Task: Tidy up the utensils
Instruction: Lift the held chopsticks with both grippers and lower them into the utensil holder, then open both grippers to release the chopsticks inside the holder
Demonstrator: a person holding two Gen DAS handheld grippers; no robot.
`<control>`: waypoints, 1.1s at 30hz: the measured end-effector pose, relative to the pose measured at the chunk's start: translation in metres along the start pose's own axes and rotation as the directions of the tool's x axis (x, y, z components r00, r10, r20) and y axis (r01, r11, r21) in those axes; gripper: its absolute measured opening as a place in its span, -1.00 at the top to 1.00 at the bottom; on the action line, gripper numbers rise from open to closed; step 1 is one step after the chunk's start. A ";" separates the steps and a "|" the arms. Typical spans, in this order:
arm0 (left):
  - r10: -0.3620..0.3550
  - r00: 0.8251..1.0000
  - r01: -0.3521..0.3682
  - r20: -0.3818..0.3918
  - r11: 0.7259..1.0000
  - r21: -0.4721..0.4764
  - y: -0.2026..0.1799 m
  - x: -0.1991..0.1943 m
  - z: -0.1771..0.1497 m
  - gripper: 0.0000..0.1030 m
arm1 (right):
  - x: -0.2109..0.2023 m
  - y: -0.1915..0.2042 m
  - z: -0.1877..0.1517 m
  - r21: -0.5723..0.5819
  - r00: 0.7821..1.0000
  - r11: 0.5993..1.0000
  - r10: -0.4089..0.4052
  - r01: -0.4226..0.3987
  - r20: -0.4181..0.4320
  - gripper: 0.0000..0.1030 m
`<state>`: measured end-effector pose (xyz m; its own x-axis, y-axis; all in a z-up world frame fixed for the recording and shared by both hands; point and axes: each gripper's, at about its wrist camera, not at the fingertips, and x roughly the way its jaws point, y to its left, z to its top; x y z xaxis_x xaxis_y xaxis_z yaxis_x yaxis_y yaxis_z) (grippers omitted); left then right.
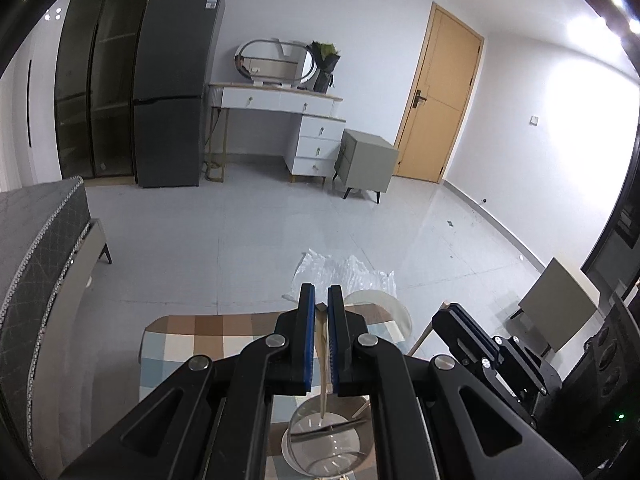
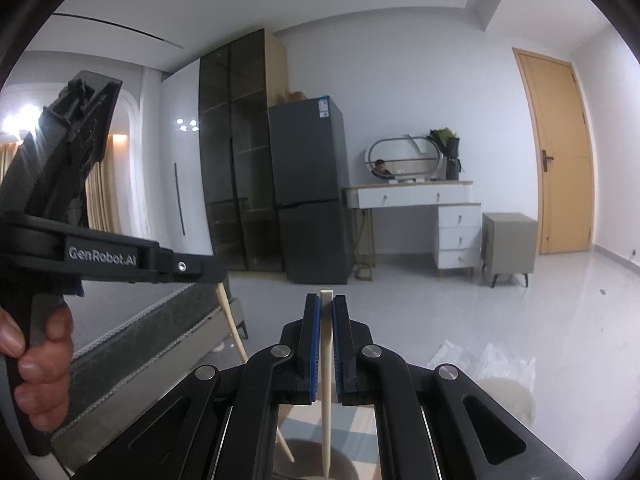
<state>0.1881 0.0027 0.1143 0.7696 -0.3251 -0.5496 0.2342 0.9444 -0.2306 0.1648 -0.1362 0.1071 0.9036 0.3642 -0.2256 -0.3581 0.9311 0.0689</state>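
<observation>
Two tongs (image 1: 322, 300) (image 2: 326, 308), one chopstick (image 1: 322, 360) (image 2: 326, 360) each

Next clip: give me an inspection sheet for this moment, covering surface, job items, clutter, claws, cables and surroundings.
Surface: checked tablecloth in brown, blue and cream.
Job's things: a cream chopstick in the right claw; another chopstick in the left claw, its tip over a glass jar.
Clutter: clear plastic wrap on the floor.
Claws: left claw shut on its chopstick; right claw shut on its chopstick.
Cables: nothing seen clearly.
Surroundings: dark fridge, white dressing table, wooden door, bed.
</observation>
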 end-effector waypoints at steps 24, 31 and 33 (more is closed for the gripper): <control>0.037 0.997 -0.039 -0.064 0.999 -0.037 0.003 0.004 -0.017 -0.51 | -0.013 -0.021 -0.026 0.033 0.986 0.997 0.072 -0.067 -0.150 0.13; 0.230 0.973 -0.231 -0.022 0.971 -0.068 0.005 -0.030 -0.033 -0.64 | -0.056 -0.026 -0.027 0.060 0.988 0.998 0.003 0.006 -0.154 -0.33; 0.224 0.975 -0.224 -0.011 0.972 -0.072 0.002 -0.041 -0.038 -0.64 | -0.068 -0.024 -0.026 0.063 0.990 0.998 -0.009 0.018 -0.143 -0.38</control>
<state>0.1346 0.0164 0.1056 0.7962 -0.1059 -0.5957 0.0125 0.9873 -0.1587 0.1059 -0.1836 0.0954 0.8638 0.3493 -0.3630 -0.3259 0.9370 0.1260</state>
